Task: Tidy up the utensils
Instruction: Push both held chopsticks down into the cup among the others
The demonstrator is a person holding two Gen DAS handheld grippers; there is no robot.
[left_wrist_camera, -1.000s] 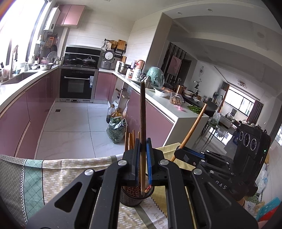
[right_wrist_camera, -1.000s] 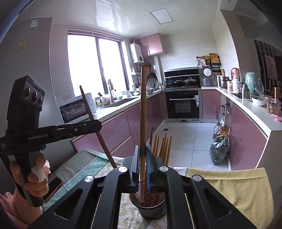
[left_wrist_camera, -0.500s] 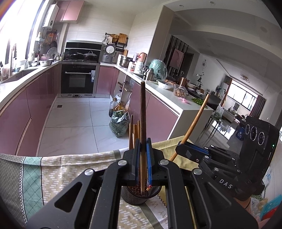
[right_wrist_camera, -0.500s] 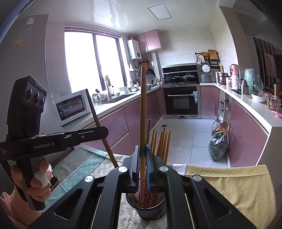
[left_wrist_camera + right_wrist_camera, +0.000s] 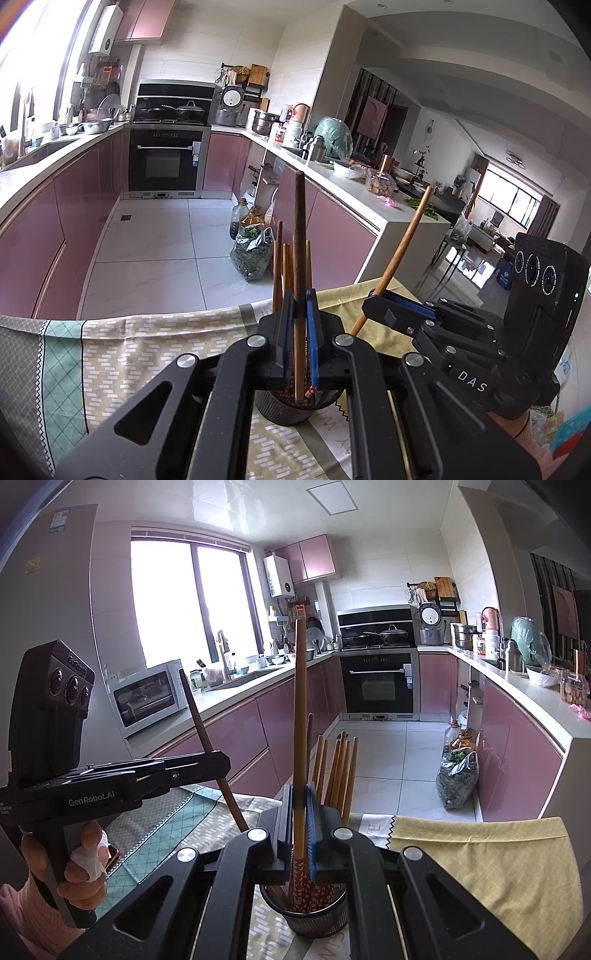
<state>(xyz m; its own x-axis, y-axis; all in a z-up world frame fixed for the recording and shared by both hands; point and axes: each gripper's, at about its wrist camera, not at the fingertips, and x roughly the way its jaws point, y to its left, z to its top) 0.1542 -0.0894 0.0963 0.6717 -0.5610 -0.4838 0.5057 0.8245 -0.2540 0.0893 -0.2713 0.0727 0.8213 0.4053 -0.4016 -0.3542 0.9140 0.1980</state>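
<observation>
A black mesh utensil cup [image 5: 291, 406] [image 5: 314, 915] stands on the patterned tablecloth and holds several wooden chopsticks [image 5: 338, 771]. My left gripper [image 5: 300, 332] is shut on a dark chopstick [image 5: 300, 236], held upright with its lower end inside the cup. My right gripper [image 5: 300, 819] is shut on a lighter chopstick [image 5: 300, 709], also upright with its patterned lower end in the cup. Each gripper shows in the other's view, the right one [image 5: 402, 308] at the right, the left one [image 5: 218, 762] at the left.
The tablecloth [image 5: 129, 354] [image 5: 480, 853] covers the table, whose far edge drops to the kitchen floor. Pink cabinets, an oven [image 5: 378, 683] and a counter [image 5: 354, 184] lie beyond. A bag of greens [image 5: 251, 253] sits on the floor.
Both grippers have lowered their chopsticks a little further into the cup. Both grips stay shut.
</observation>
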